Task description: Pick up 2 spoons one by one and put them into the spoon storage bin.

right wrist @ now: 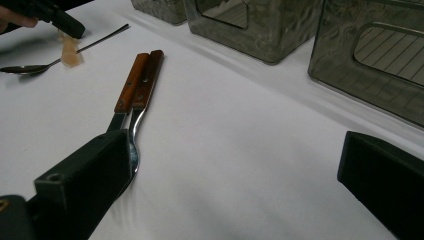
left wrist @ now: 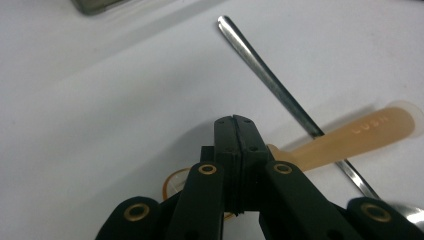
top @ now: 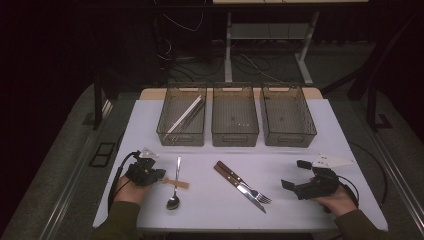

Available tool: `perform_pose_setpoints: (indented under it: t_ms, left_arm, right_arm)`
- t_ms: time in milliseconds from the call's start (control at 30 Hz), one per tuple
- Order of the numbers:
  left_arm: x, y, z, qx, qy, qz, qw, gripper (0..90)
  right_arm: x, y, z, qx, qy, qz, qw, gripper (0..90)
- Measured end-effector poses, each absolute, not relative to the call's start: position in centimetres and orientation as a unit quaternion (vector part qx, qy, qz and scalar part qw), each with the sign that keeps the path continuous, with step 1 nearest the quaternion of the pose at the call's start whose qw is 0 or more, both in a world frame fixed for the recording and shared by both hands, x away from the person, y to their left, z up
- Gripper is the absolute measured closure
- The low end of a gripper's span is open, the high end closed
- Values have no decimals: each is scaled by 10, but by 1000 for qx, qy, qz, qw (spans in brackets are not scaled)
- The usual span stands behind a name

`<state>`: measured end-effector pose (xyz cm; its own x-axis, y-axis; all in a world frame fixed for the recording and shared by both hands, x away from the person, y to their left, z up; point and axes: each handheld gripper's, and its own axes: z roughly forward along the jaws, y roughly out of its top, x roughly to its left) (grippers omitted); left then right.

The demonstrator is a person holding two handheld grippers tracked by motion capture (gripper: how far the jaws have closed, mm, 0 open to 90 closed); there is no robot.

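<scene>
My left gripper is shut, its black jaws pressed together right over the neck of a tan translucent plastic spoon. That plastic spoon lies across the handle of a metal spoon at the table's front left. Nothing sits between the jaws. My right gripper hovers open at the front right, jaws wide apart. A wood-handled knife and fork lie side by side in the middle; in the right gripper view their handles point away, just left of the gap.
Three smoky clear bins stand in a row at the back: the left bin holds chopsticks, the middle bin and right bin look bare. White table top lies open between bins and cutlery.
</scene>
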<state>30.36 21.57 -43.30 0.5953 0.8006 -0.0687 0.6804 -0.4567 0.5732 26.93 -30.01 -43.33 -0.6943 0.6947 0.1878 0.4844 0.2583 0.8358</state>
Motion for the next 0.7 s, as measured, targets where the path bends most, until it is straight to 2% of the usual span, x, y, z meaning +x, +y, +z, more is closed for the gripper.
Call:
perform_pose_setpoints:
  t_ms: [433, 567, 700]
  left_arm:
    - [271, 228, -432, 848, 436, 97, 286, 887]
    - [270, 228, -430, 852, 421, 102, 293, 807]
    - [270, 220, -423, 852, 386, 113, 336, 697]
  right_arm:
    - [269, -300, -434, 376, 786, 479, 109, 8]
    - [270, -300, -434, 376, 786, 478, 111, 8]
    - [270, -300, -434, 376, 787, 476, 109, 8]
